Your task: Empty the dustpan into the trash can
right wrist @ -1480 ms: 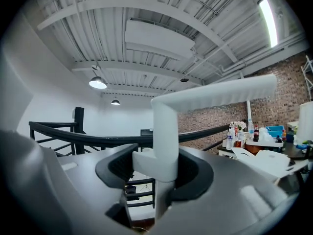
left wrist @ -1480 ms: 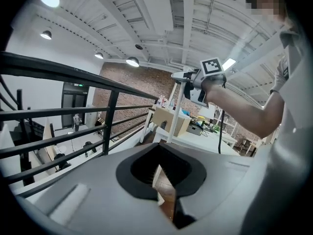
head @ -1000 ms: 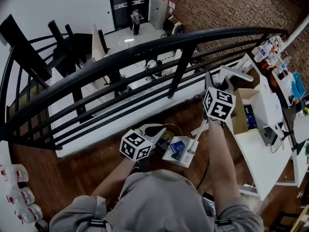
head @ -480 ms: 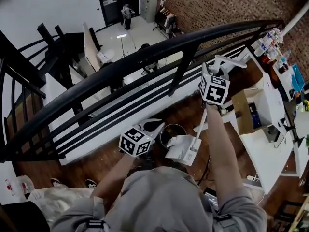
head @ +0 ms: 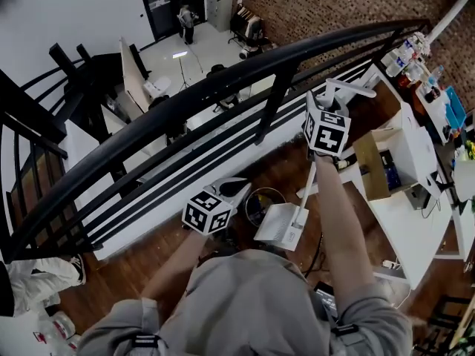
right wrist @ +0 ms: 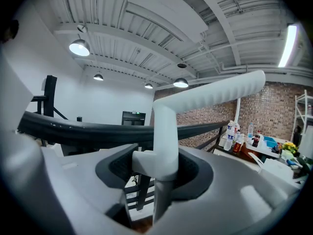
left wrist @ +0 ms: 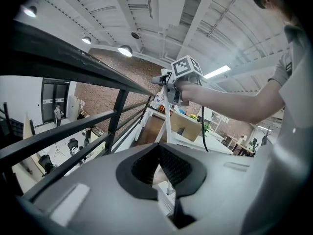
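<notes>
My right gripper (head: 320, 102) (right wrist: 159, 163) is shut on the upright white handle (right wrist: 166, 131) of a long-handled dustpan, just below its bent top grip (head: 347, 89). The handle runs down to the white pan (head: 280, 226), which hangs tilted against the rim of a small round dark trash can (head: 261, 201) on the wooden floor. What is in the can cannot be made out. My left gripper (head: 230, 188) (left wrist: 159, 148) hovers just left of the can, its jaws shut with nothing between them. The right gripper (left wrist: 171, 84) also shows in the left gripper view, up on the handle.
A black metal railing (head: 223, 80) runs across just beyond the can, with a lower floor behind it. At the right stands a white table (head: 404, 236) with an open cardboard box (head: 378, 170) and bottles (head: 412, 61). A dark cable (head: 319, 254) lies by my feet.
A second ago blue litter lay in the pan; now the pan is tipped toward the can and shows only white. Both grippers shifted slightly toward the railing.
</notes>
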The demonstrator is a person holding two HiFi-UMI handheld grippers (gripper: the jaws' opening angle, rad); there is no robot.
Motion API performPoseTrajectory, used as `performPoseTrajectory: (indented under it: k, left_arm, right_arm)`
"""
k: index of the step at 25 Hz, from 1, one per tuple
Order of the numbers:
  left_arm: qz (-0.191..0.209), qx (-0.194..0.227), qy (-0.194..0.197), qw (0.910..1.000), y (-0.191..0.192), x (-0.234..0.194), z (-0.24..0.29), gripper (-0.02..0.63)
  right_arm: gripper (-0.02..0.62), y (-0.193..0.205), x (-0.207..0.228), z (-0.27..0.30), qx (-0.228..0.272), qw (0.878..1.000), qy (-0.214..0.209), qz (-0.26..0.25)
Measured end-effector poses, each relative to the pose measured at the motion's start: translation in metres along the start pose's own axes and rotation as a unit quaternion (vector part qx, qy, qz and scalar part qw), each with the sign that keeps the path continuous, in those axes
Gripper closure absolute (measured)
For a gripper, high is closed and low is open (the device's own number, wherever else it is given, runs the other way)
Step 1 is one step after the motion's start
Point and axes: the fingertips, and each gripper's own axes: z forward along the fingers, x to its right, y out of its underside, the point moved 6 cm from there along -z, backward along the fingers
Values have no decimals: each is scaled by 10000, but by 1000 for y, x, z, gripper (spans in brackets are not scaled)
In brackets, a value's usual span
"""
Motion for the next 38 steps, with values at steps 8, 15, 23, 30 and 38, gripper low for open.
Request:
performPoseTrajectory:
  k: [8,15,23,30,38]
  left_arm:
    - [5,-29,289,9996,7,10,24,601]
    - [107,-96,445,9989,21,50,39,601]
    - [339,-155,292,9989,43,141,64,601]
    - [398,-10,104,9992,59,214,83,601]
    - [678,-61,460,9966,50,278,121,601]
  right_arm:
    - [400,2,29,-36,95,9997,62,196]
    - [400,16,64,-113,270,9980,-45,565]
    - [402,51,124,-233,644,9922,-410,985]
    - [402,67,177,-329,1171,9844,-654,1139]
    - [403,49,244,-400,1623,9795,-401,1119]
